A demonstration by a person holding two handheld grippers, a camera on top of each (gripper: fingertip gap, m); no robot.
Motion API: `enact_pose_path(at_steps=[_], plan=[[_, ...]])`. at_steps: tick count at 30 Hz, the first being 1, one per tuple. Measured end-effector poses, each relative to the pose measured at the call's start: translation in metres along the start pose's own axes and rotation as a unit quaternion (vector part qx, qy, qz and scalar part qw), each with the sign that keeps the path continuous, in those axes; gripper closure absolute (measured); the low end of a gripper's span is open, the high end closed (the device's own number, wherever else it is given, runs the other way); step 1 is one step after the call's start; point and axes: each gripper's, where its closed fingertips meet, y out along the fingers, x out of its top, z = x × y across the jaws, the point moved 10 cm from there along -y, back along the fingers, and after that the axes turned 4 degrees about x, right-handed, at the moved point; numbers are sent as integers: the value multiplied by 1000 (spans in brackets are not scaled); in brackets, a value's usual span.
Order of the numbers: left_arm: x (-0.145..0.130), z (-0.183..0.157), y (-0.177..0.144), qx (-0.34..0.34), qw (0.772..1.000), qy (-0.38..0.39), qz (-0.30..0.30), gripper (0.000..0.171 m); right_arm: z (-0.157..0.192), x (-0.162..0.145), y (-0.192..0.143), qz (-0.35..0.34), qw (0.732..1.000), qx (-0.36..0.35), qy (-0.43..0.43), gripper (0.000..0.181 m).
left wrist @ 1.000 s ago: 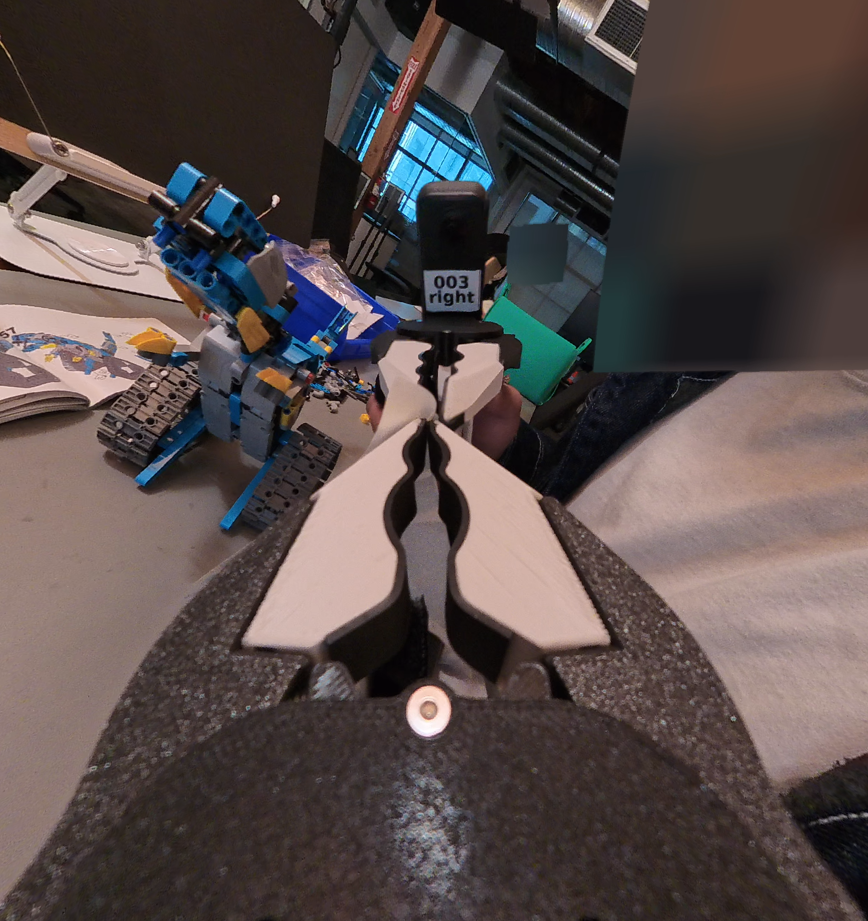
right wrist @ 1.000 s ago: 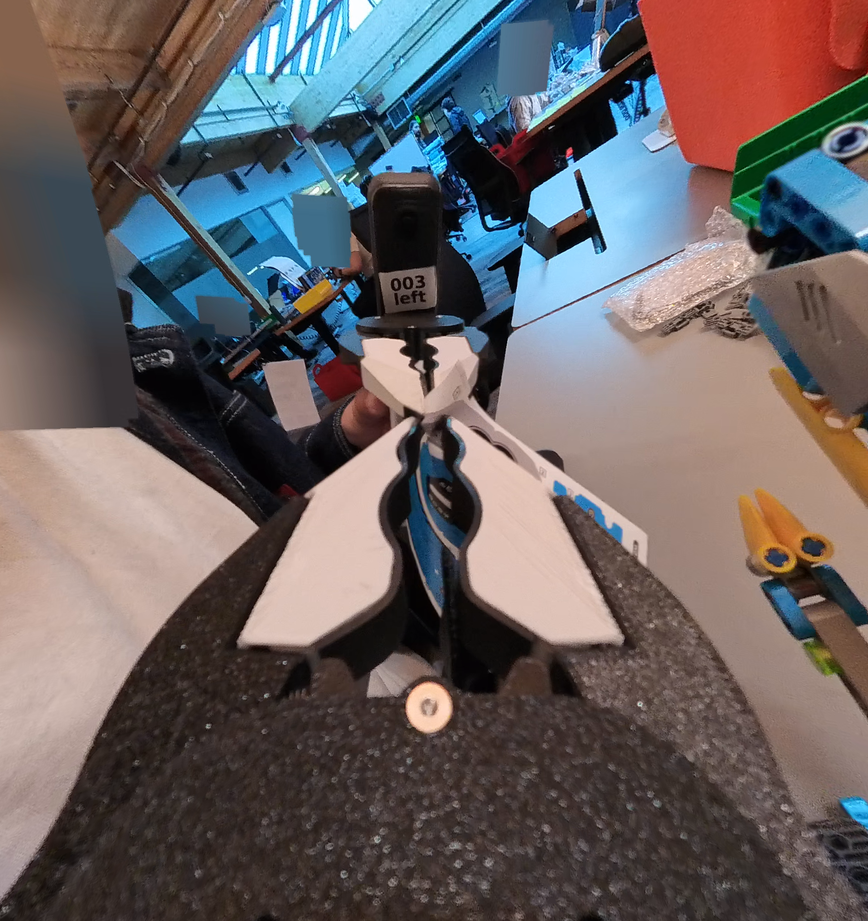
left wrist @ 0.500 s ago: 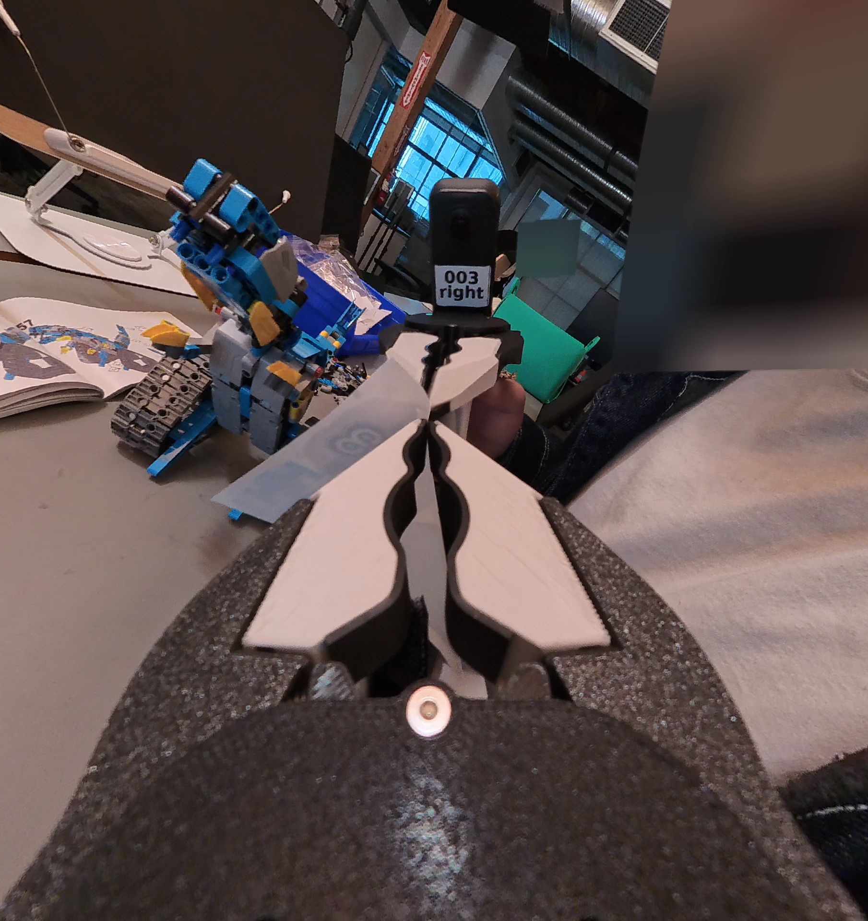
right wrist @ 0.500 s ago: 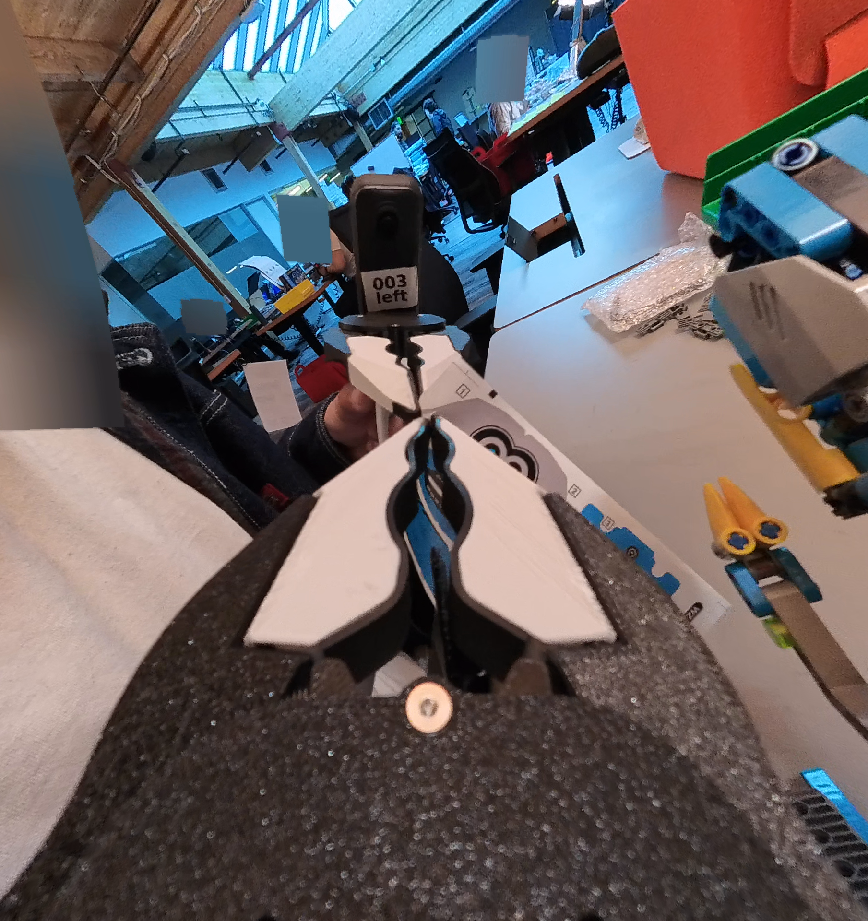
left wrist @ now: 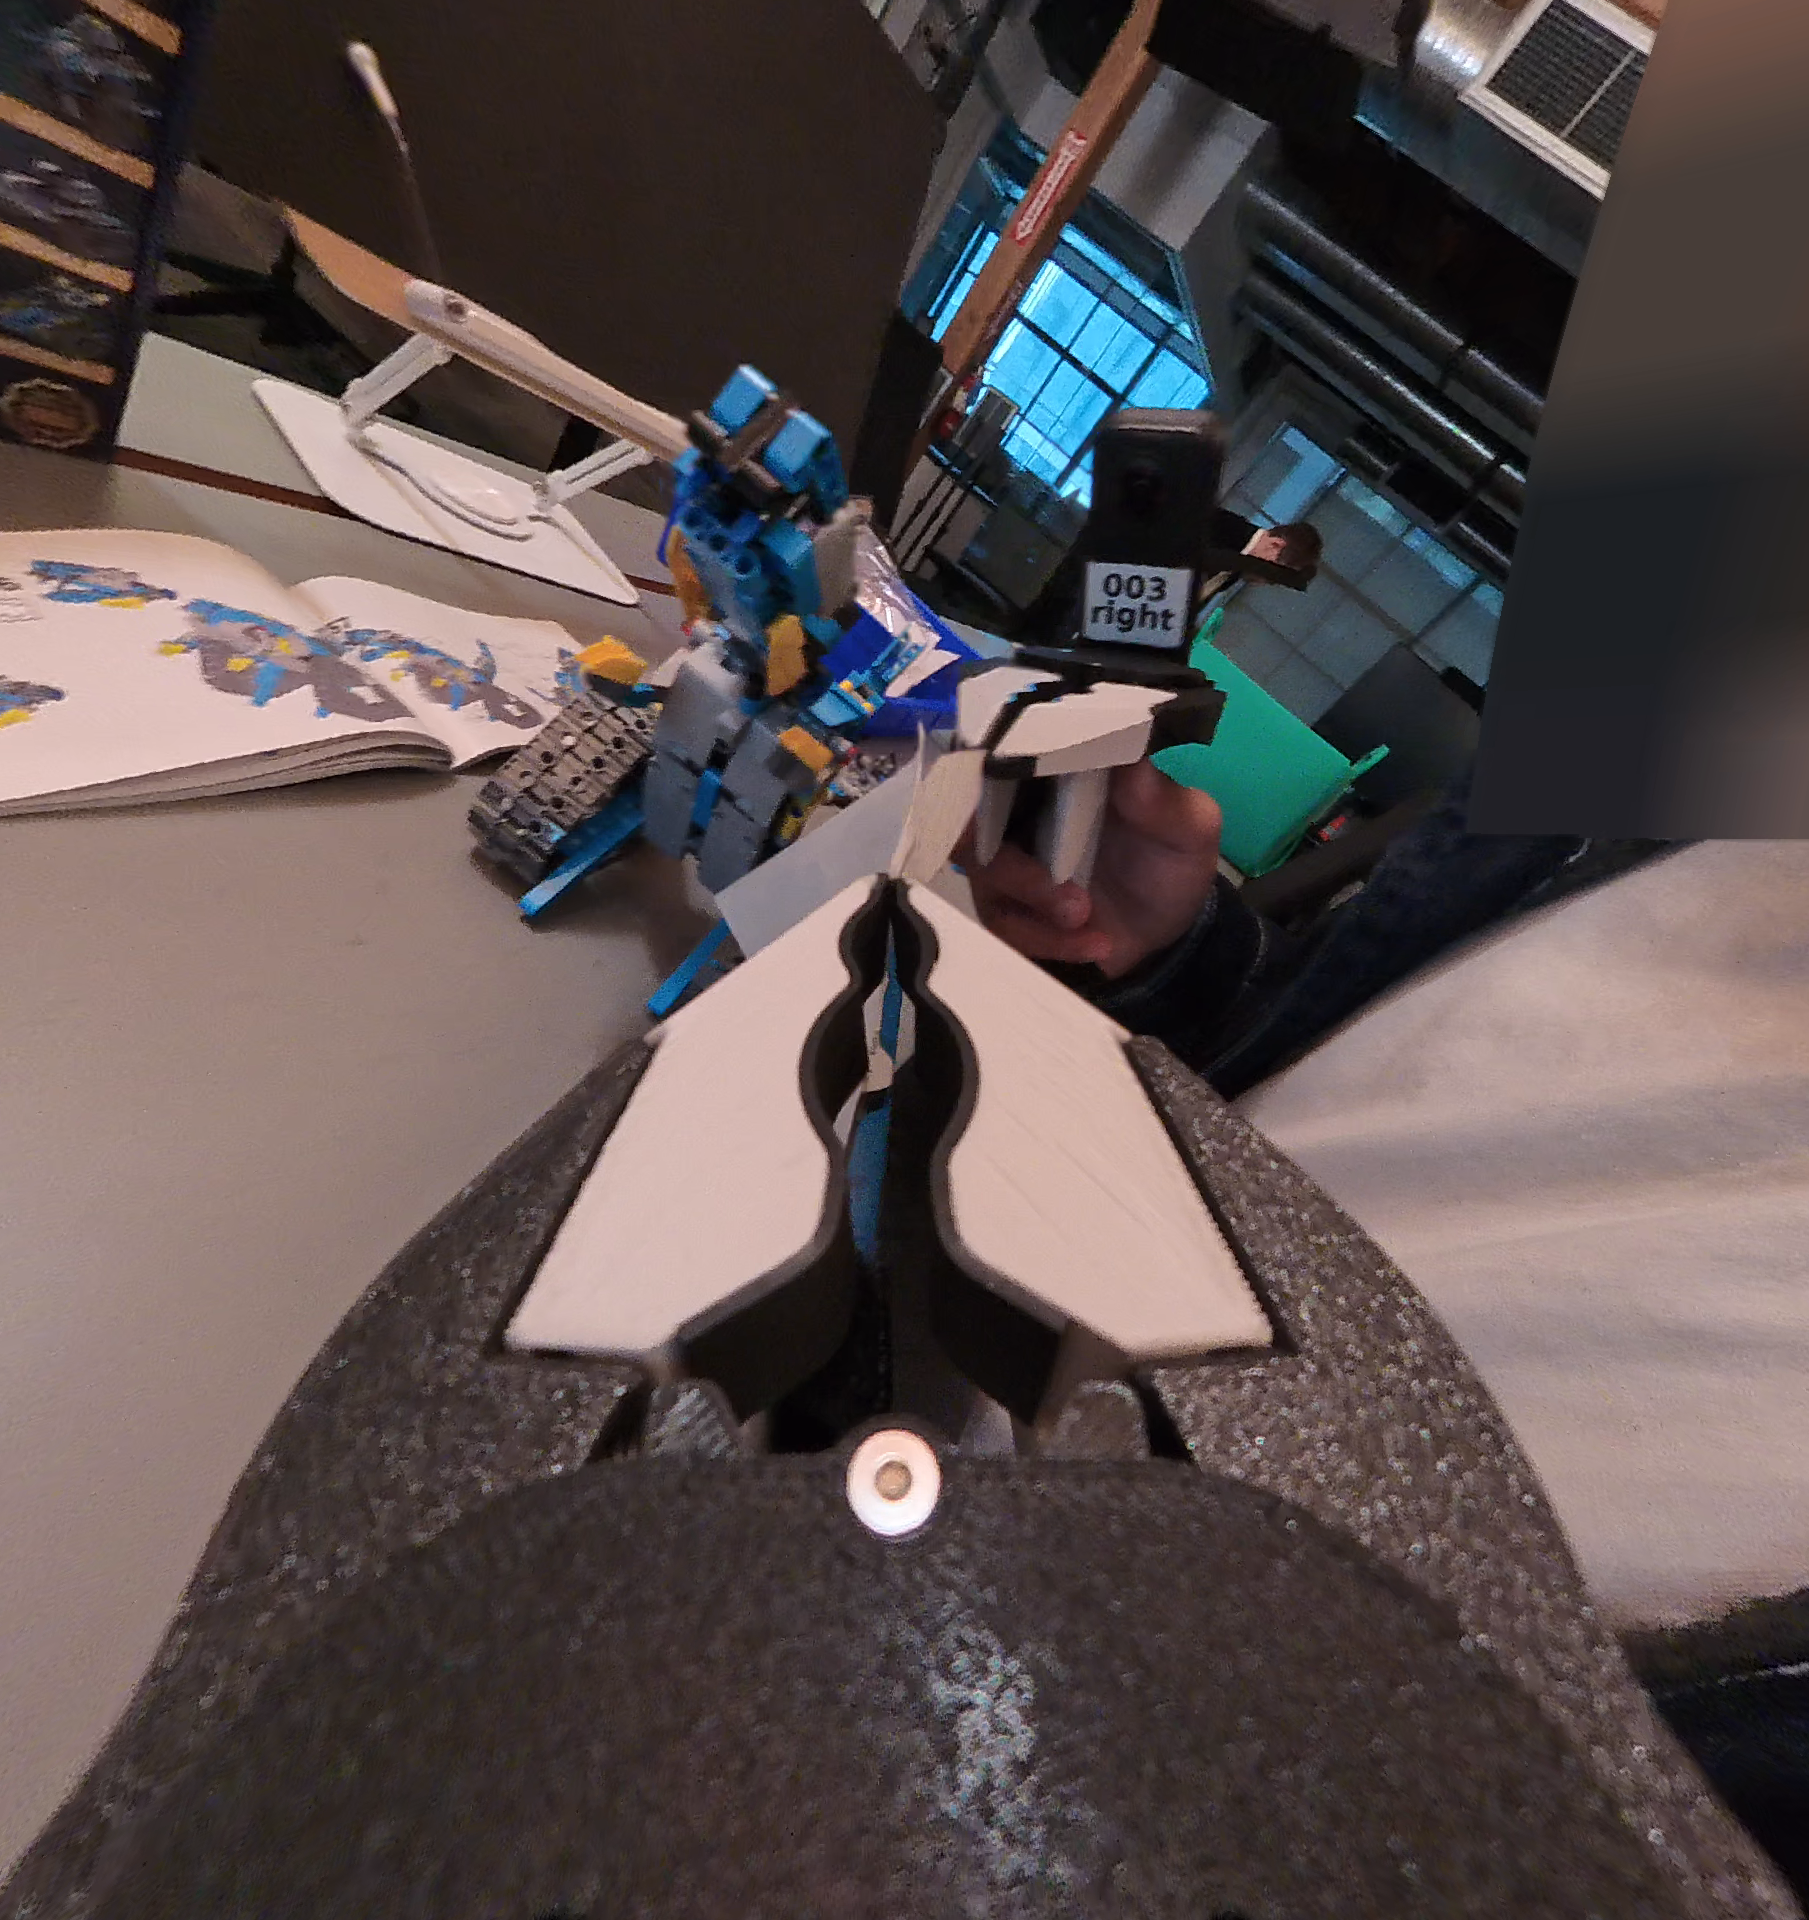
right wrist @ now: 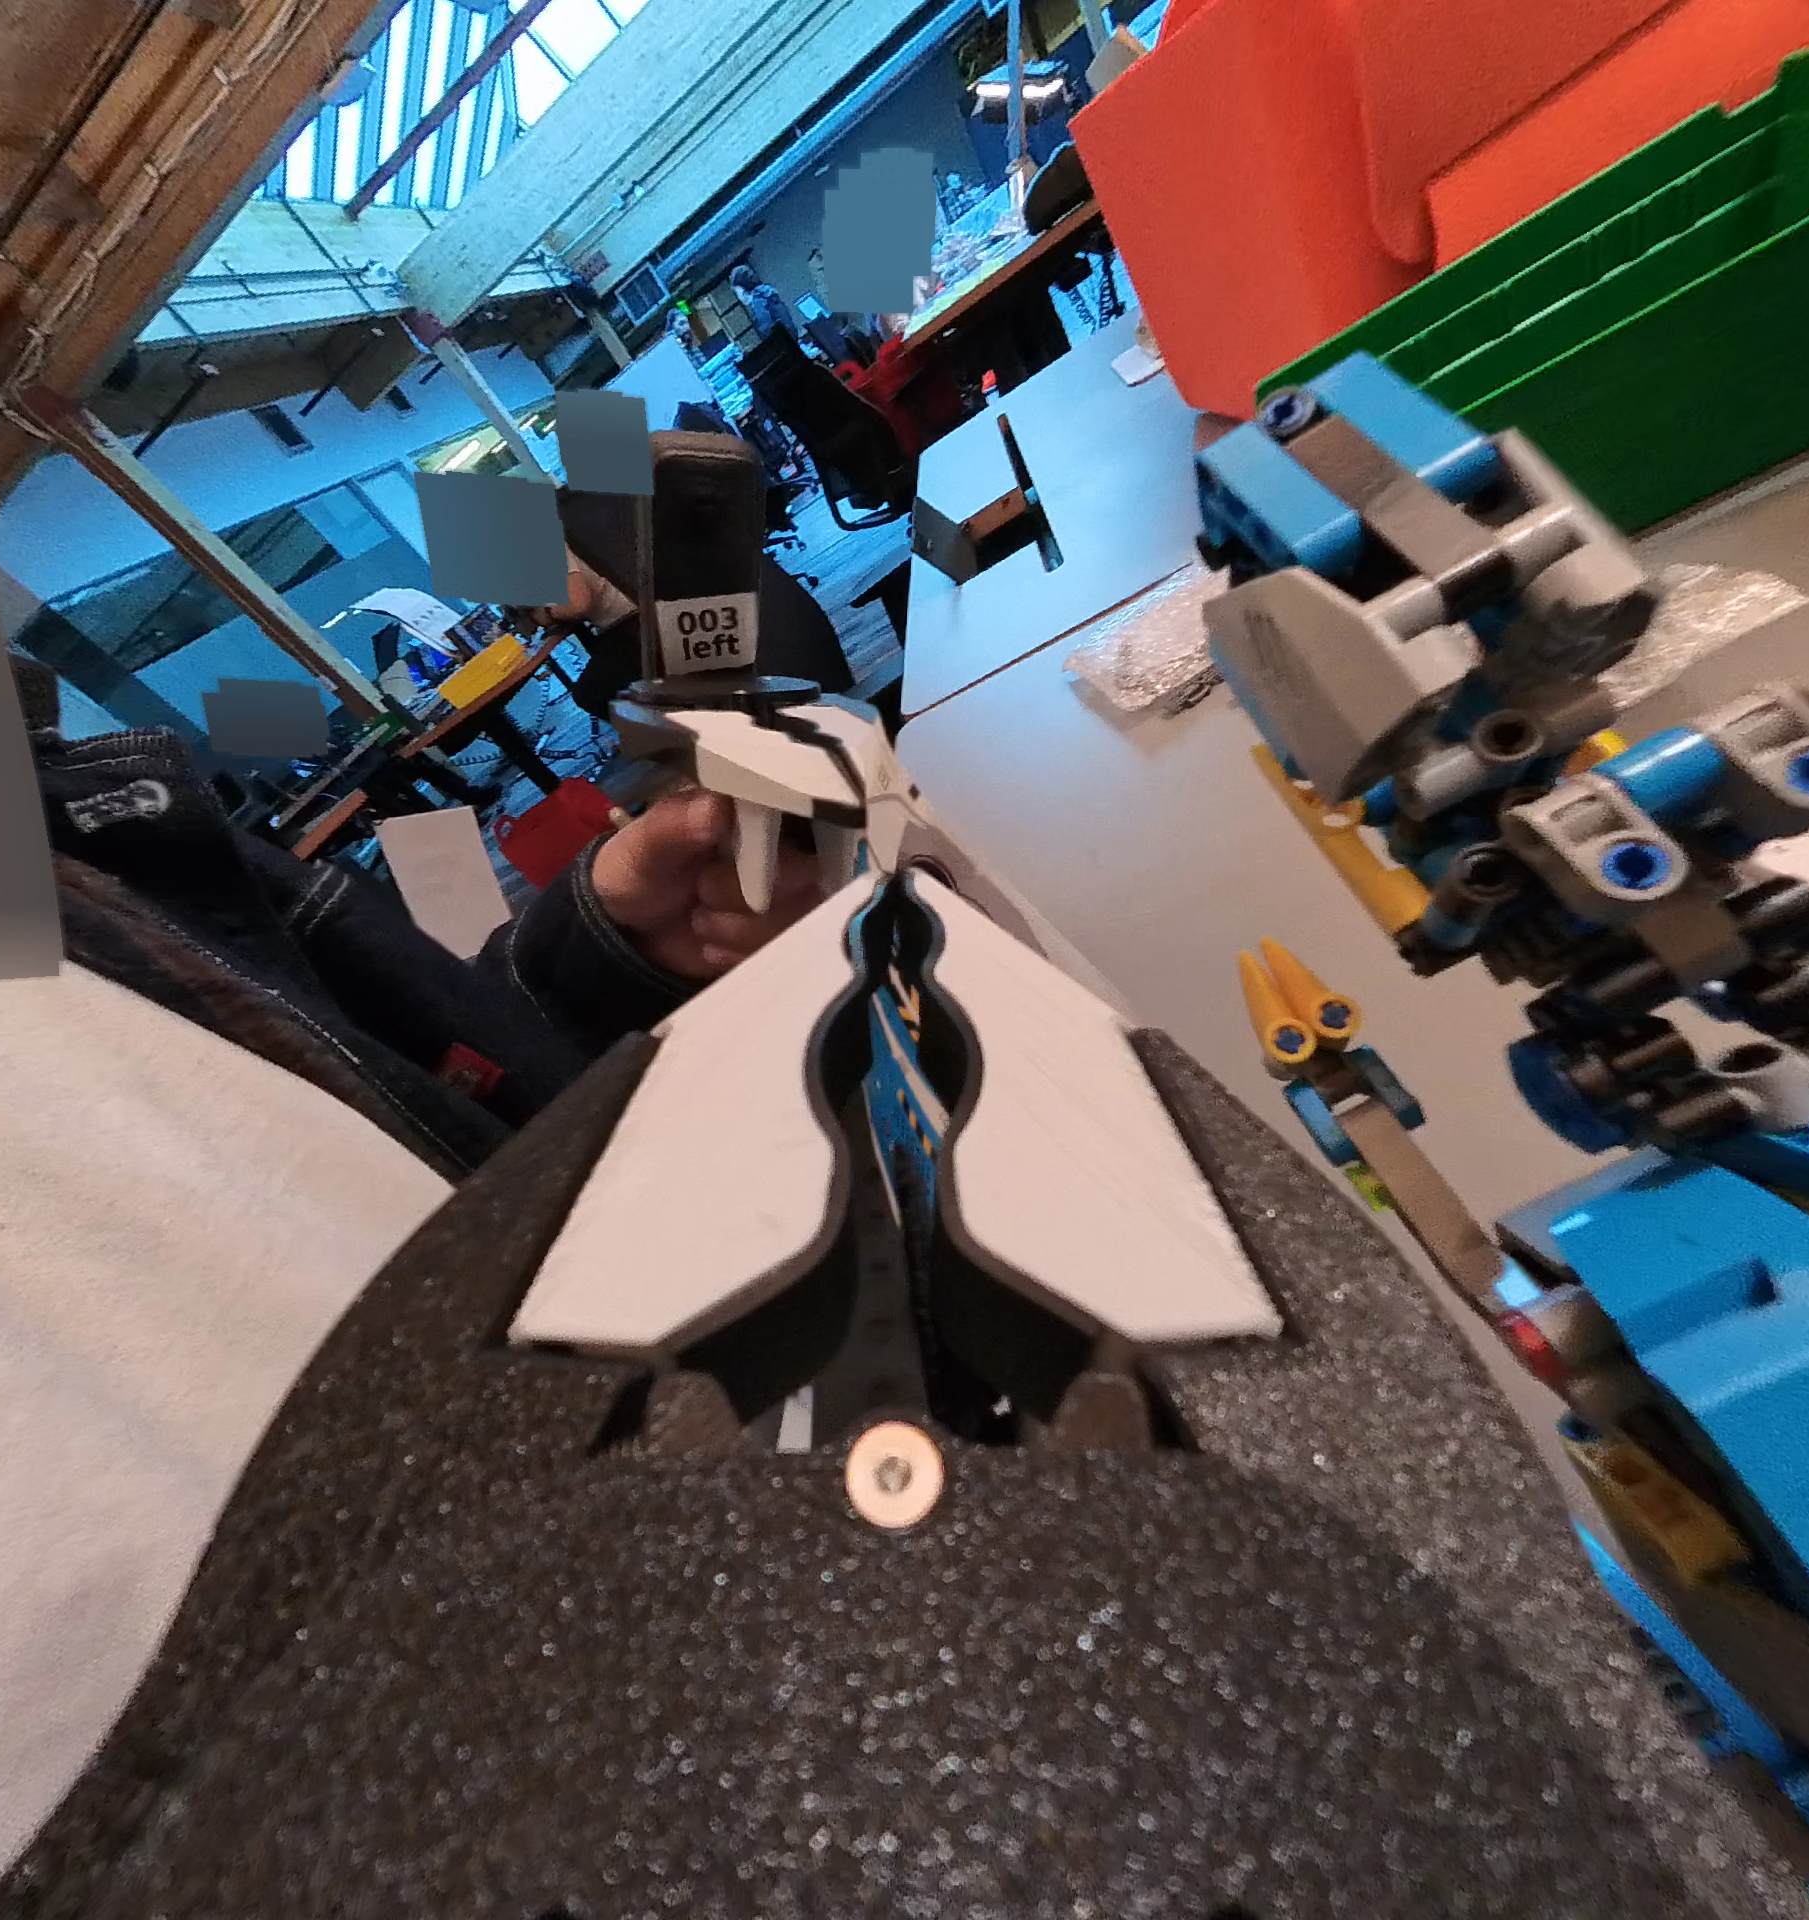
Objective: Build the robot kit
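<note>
Both grippers, seemingly, on sheet (left wrist: 827, 868)

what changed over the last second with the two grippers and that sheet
The printed sheet, hidden edge-on a second ago, has swung out flat toward the brick robot model. The left gripper and right gripper have each turned, so each now sees the other from the side, not head-on. Nothing was let go: both jaws stay shut on the sheet. The model and open booklet have not moved on the table.
</note>
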Motion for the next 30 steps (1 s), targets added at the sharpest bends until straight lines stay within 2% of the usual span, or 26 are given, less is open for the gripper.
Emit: enact_pose_path(at_steps=[7,9,13,16,19,21,24,25,27,30], plan=[[11,33,-8,87,996,8,23,171,5,17,-29,-38,998,-23,-40,181],[12,50,-12,147,988,7,40,171,9,23,-43,-50,997,-28,-61,181],[10,92,-21,258,963,-11,81,171,11,38,-90,-103,982,-97,-122,181],[6,125,-23,298,946,-55,119,171,0,47,-135,-157,955,-205,-147,181],[7,148,-21,324,934,-87,119,171,-22,43,-170,-164,902,-359,-173,181],[6,157,-16,338,927,-95,131,171,-35,35,-178,-157,876,-417,-187,181],[4,162,-7,364,915,-96,143,169,-49,23,-174,-159,858,-453,-184,181],[3,162,-4,376,910,-95,149,164,-54,20,-170,-162,856,-456,-181,181],[5,161,-1,402,900,-82,150,140,-62,13,-162,-169,855,-459,-174,181],[16,148,4,413,902,-37,121,115,-70,4,-148,-178,867,-438,-157,181]])
